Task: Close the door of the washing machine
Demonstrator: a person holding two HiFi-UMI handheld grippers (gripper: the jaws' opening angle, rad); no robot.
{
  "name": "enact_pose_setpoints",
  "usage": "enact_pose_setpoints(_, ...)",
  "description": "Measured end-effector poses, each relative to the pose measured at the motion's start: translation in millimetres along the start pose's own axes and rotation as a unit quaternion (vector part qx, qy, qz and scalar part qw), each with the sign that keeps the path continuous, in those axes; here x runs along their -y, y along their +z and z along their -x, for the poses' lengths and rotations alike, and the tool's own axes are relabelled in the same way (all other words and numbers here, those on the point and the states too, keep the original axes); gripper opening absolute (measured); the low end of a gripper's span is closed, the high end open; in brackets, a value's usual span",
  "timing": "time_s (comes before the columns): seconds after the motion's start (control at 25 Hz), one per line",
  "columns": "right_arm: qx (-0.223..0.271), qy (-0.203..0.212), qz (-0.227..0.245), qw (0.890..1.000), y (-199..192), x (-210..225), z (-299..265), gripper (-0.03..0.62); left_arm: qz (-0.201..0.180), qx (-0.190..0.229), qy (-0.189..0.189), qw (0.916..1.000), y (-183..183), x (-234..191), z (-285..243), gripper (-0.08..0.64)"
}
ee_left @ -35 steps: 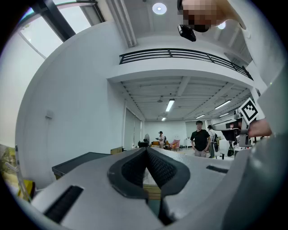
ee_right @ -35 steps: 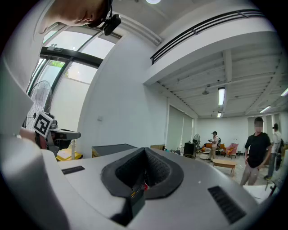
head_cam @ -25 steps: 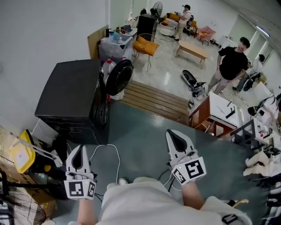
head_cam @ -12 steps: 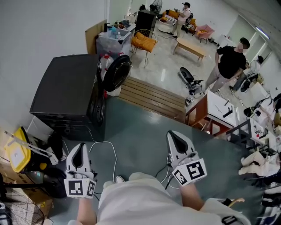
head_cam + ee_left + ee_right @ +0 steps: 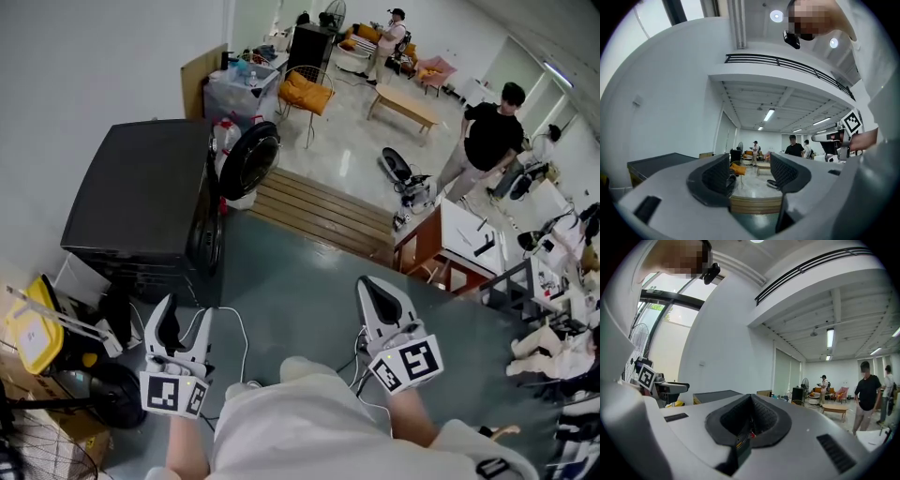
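The black washing machine (image 5: 141, 197) stands at the left against the white wall, and its round door (image 5: 248, 159) hangs swung open from the front face. Both grippers are held low near my body, well short of the machine. My left gripper (image 5: 185, 314) points toward it, its jaws opening with nothing between them. In the left gripper view the gripper (image 5: 750, 171) shows a gap with only the room beyond it, and the machine's top (image 5: 656, 164) lies to the left. My right gripper (image 5: 372, 289) is shut and empty; in its own view (image 5: 750, 416) the pads meet.
A wooden step (image 5: 319, 211) crosses the floor beyond the machine. White cables (image 5: 234, 323) trail on the grey floor by my left gripper. A yellow item (image 5: 23, 328) and a fan sit at the lower left. A desk (image 5: 459, 244) and a person (image 5: 487, 141) are at the right.
The left gripper's jaws have gone from shut to parted. Both hands have edged slightly forward, and the washing machine sits a little lower and closer in the head view.
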State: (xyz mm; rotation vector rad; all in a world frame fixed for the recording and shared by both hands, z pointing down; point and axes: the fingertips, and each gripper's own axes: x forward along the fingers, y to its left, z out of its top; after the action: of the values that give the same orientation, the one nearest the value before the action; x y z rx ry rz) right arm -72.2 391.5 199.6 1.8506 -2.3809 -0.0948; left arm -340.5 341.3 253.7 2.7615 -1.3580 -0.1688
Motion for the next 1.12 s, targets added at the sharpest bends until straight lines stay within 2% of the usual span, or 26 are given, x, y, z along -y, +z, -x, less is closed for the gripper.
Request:
enact_pose_setpoints(0.08, -0.005, 0.002, -0.001, 1.0, -3.4, 5.2, -6.3, -0.002, 0.006, 0.001, -0.017, 0.9998, -0.4, 5.8, -15.6, 0.304)
enact_pose_setpoints(0.16, -0.012, 0.002, -0.005, 1.0, -9.2, 12.1, -12.7, -0.002, 0.007, -0.006, -0.027, 0.9996, -3.6, 10.4, -31.1, 0.328)
enact_pose_setpoints(0.36, -0.026, 0.001, -0.024, 0.999, -35.0, 48.7, -36.6, -0.002, 0.008, -0.047, -0.024, 0.9986, -28.2, 10.1, -69.8, 0.342)
enact_pose_setpoints(0.48, -0.033, 0.004, -0.047, 0.998, -60.0, 90.5, -67.3, -0.002, 0.009, -0.065, -0.006, 0.9978, -43.9, 7.7, -107.3, 0.342)
enact_pose_setpoints(0.64, -0.035, 0.021, -0.074, 0.996, -81.7, 160.1, -129.2, -0.002, 0.008, -0.088, 0.016, 0.996, -55.3, 10.7, -187.7, 0.342)
enact_pose_setpoints(0.76, -0.023, 0.04, -0.08, 0.996, -81.3, 215.9, -180.1, -0.002, -0.012, -0.094, 0.017, 0.9953, -45.0, 22.4, -263.0, 0.342)
enact_pose_setpoints(0.88, -0.018, 0.064, -0.089, 0.994, -82.4, 268.4, -222.5, -0.002, -0.008, -0.094, 0.033, 0.995, -35.2, 32.4, -325.7, 0.342)
enact_pose_setpoints(1.0, -0.006, 0.087, -0.086, 0.992, -81.9, 315.0, -257.2, -0.002, -0.017, -0.097, 0.045, 0.9941, -30.5, 45.8, -371.5, 0.342)
enact_pose_setpoints(1.12, 0.01, 0.104, -0.083, 0.991, -75.4, 341.2, -289.6, -0.002, -0.033, -0.102, 0.062, 0.9923, -27.6, 44.1, -400.6, 0.342)
